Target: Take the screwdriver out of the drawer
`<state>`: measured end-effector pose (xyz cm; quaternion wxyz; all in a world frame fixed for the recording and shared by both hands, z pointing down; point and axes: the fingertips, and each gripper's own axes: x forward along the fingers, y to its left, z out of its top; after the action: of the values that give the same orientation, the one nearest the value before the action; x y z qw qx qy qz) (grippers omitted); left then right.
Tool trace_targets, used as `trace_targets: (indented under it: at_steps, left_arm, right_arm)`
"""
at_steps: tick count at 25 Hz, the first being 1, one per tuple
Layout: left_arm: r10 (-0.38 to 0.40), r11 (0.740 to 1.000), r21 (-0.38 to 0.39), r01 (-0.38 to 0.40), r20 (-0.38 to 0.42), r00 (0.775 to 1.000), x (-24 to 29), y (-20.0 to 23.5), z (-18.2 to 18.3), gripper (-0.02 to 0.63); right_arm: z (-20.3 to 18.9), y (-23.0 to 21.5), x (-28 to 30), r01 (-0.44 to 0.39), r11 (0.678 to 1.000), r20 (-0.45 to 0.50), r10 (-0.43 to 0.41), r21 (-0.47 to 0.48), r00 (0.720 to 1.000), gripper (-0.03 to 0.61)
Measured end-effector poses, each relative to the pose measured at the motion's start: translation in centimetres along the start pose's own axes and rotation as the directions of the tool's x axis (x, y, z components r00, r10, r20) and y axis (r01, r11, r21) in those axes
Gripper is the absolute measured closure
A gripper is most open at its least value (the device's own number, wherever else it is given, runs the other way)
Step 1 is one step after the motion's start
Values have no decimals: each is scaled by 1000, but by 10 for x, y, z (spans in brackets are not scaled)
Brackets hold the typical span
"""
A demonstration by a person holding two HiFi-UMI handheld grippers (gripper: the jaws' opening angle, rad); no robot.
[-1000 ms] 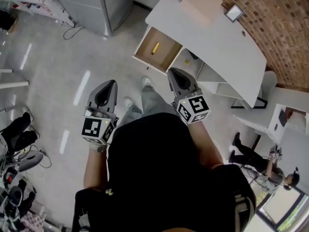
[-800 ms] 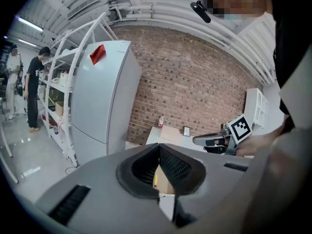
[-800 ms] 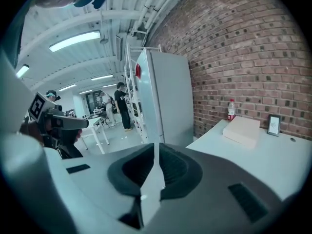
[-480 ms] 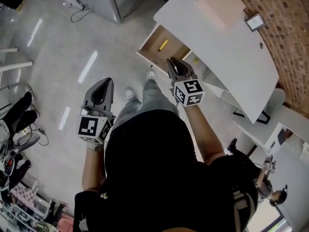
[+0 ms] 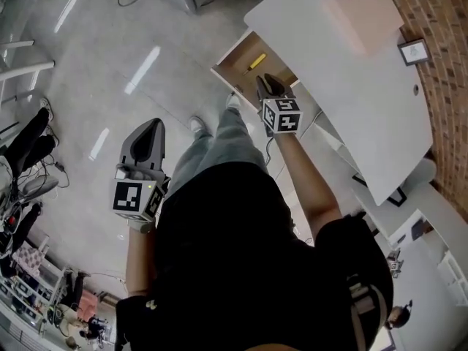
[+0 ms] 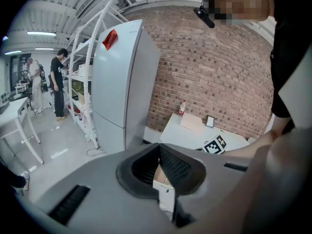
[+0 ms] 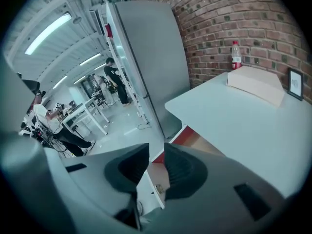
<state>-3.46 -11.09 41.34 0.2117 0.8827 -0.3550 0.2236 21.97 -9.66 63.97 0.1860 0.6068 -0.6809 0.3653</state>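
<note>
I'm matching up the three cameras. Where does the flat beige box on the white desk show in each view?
Head view: flat beige box, top right, on the white desk.
Left gripper view: box right of centre, small, before the brick wall.
Right gripper view: box upper right, near the bottle.
Shared landmark: the small picture frame beside the box, in all three.

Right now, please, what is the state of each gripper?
Left gripper: shut, holding nothing.
Right gripper: open, its jaws have just been opening, nothing between them.
</note>
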Motion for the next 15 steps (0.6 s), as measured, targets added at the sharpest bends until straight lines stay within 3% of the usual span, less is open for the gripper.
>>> trace_targets:
  at_steps: [8,15]
  left_arm:
    - [90,994,-50,-93,-62,994,17,6,-26,611]
    - [144,983,-94,-155,-113,983,30,22,-56,610]
  right_arm:
    - [-43,-46,73,65,998,-96,-63,10,993,460]
    - [-85,-88,136,172,985,-192,-164,25,968,440]
